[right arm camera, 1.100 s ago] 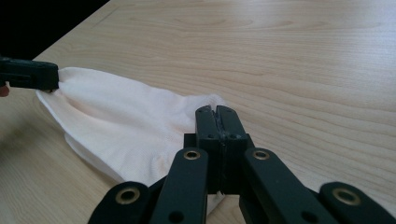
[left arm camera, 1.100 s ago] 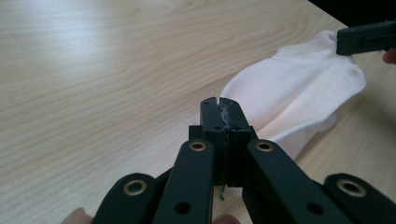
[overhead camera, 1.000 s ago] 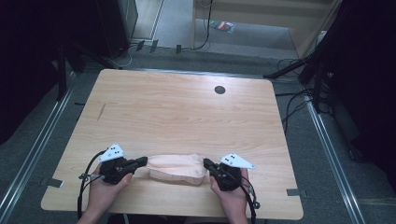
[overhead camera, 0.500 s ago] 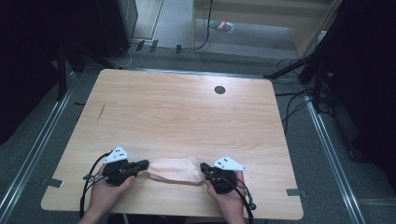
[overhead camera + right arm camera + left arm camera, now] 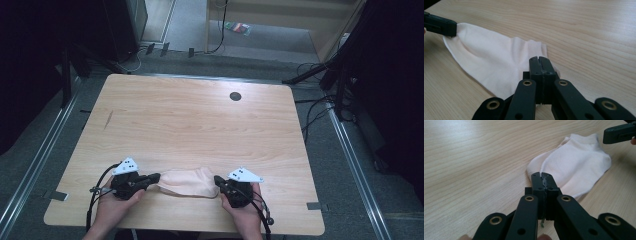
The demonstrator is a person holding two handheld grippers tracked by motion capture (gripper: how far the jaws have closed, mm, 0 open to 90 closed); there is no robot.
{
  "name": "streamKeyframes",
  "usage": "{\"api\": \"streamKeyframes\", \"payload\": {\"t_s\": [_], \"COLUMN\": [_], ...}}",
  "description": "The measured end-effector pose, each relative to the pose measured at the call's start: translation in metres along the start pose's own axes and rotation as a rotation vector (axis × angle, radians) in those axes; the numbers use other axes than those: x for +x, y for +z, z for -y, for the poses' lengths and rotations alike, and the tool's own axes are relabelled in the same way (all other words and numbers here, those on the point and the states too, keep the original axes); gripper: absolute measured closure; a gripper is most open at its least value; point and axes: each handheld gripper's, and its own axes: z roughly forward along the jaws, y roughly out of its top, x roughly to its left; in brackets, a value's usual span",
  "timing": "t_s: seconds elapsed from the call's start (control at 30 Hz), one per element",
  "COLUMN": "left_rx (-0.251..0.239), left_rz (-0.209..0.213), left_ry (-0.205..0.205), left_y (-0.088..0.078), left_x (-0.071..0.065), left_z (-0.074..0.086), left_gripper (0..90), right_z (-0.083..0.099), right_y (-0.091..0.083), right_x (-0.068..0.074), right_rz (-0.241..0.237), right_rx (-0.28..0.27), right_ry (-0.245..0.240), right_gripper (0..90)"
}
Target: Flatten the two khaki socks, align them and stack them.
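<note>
A pale pink ankle sock [image 5: 186, 181] lies flat near the table's front edge, stretched between both grippers. My left gripper [image 5: 156, 176] is shut on the sock's left end; in the left gripper view its jaws [image 5: 543, 177] pinch the fabric of the sock [image 5: 574, 167]. My right gripper [image 5: 217, 180] is shut on the sock's right end, and in the right gripper view the closed jaws [image 5: 540, 60] clamp the edge of the sock [image 5: 491, 62]. Each gripper view also shows the other gripper's jaw tip at the sock's far end.
The wooden table [image 5: 200, 125] has a dark round grommet hole [image 5: 235, 96] near its far edge. Cables and black stands crowd the floor to the right, with metal rails along both sides of the table.
Both grippers with the sock have slid toward the table's front edge. The sock is now pulled flatter between them.
</note>
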Motion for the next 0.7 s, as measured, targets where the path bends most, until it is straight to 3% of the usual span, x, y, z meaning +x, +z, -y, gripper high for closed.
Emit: {"api": "streamKeyframes", "payload": {"t_s": [0.03,0.13,0.23,0.33,0.4,0.53,0.6,0.7], "left_rx": [0.004,0.011,0.008,0.007,-0.001,-0.026,-0.040,-0.026], "left_rz": [-0.002,0.002,-0.002,-0.001,0.001,0.005,0.001,0.003], "left_ry": [-0.004,-0.012,-0.011,-0.003,0.003,0.017,0.011,0.013], "left_y": [0.000,0.002,0.002,0.001,0.000,-0.005,-0.008,-0.007], "left_x": [0.000,0.003,0.003,0.002,0.001,0.001,0.002,0.003], "left_z": [0.000,0.002,0.002,0.002,0.001,-0.001,-0.001,-0.001], "left_gripper": [90.0,89.2,89.5,90.0,90.0,90.0,90.0,90.0], "right_z": [0.000,0.000,0.002,0.002,0.000,-0.004,-0.007,-0.007], "right_y": [0.000,0.011,0.017,0.020,0.018,0.010,0.007,0.008], "right_x": [-0.001,-0.006,-0.008,-0.005,-0.004,-0.002,0.000,0.001], "right_rz": [0.002,0.004,-0.013,0.014,0.012,0.005,0.011,0.013], "right_rx": [-0.007,-0.013,-0.008,-0.004,-0.006,-0.038,-0.079,-0.078], "right_ry": [0.006,0.008,0.008,-0.031,-0.034,-0.033,-0.049,-0.055], "right_gripper": [87.1,54.2,56.5,77.7,85.0,87.2,87.2,87.2]}}
